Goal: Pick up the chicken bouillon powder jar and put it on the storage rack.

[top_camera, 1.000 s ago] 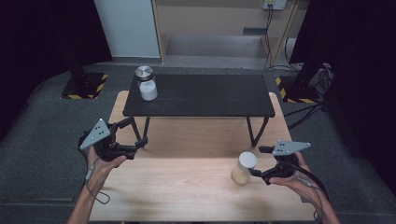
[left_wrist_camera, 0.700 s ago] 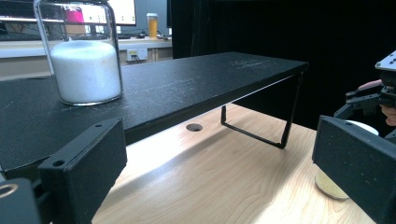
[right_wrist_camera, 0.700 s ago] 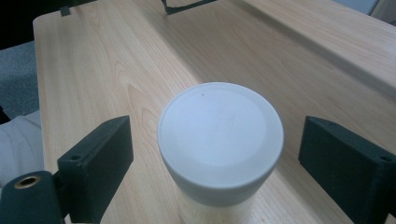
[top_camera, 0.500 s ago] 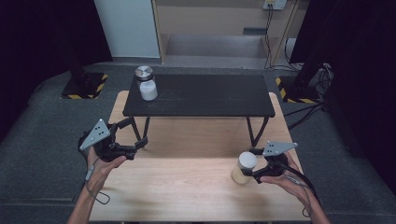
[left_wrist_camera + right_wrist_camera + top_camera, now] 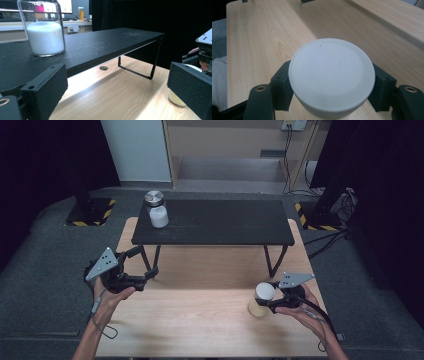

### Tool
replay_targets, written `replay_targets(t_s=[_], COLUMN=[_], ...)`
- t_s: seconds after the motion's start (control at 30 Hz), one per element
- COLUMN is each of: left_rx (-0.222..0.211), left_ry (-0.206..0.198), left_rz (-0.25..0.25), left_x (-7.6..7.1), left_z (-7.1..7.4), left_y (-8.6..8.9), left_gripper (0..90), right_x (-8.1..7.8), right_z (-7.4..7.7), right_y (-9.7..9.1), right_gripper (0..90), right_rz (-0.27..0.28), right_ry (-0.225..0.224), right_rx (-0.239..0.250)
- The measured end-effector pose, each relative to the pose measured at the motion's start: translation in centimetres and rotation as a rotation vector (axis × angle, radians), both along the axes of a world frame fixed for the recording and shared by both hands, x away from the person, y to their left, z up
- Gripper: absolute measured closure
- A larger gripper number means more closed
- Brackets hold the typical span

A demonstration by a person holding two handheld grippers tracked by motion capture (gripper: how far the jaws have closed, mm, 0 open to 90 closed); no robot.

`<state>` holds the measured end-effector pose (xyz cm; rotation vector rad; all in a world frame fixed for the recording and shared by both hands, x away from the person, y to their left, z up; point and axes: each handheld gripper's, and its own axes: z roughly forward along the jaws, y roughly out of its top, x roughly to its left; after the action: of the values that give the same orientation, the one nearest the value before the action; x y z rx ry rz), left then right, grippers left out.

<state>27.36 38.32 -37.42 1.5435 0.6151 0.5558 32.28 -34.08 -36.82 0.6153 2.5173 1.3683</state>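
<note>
The right tool (image 5: 268, 303) has just been closing, and its jaws now clamp the white-lidded jar (image 5: 262, 298) from both sides; the jar stands upright near the right front of the wooden table (image 5: 200, 320). The left tool (image 5: 145, 270) hangs open and empty beside the black shelf (image 5: 215, 222), which carries a glass jar (image 5: 158, 216) of white powder.

Grey carpet floor (image 5: 45, 250), black curtains (image 5: 395, 195), pale wall panel (image 5: 135, 150) behind.

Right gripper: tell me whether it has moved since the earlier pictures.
Yes. The right gripper has slid left toward the white-lidded jar, away from the wooden table's right edge, its jaws closing on the jar.
</note>
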Motion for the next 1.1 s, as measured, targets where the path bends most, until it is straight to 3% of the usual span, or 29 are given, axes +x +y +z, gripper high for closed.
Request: replay_targets(t_s=[0.27, 0.47, 0.73, 0.83, 1.1], left_rx=[0.002, 0.005, 0.007, 0.010, 0.014], left_ry=[0.000, 0.000, 0.004, 0.004, 0.006], left_rz=[0.000, -0.001, -0.002, -0.002, -0.002], left_x=[0.0, 0.0, 0.0, 0.0, 0.0], left_z=[-0.1, -0.1, -0.1, -0.1, -0.1], left_y=[-0.2, -0.2, -0.4, -0.5, -0.6], left_gripper=[2.1, 2.1, 2.1, 2.1, 2.1], right_x=[0.1, 0.1, 0.2, 0.5, 1.4], right_z=[0.9, 2.2, 6.4, 8.4, 12.6], right_y=[0.3, 0.0, -0.6, -0.4, 0.4], right_gripper=[33.2, 33.3, 33.3, 33.3, 33.3], right_rz=[0.008, 0.013, 0.028, 0.050, 0.114], right_ry=[0.015, 0.010, -0.030, -0.046, -0.078], right_rx=[-0.023, 0.002, 0.034, 0.023, 0.051])
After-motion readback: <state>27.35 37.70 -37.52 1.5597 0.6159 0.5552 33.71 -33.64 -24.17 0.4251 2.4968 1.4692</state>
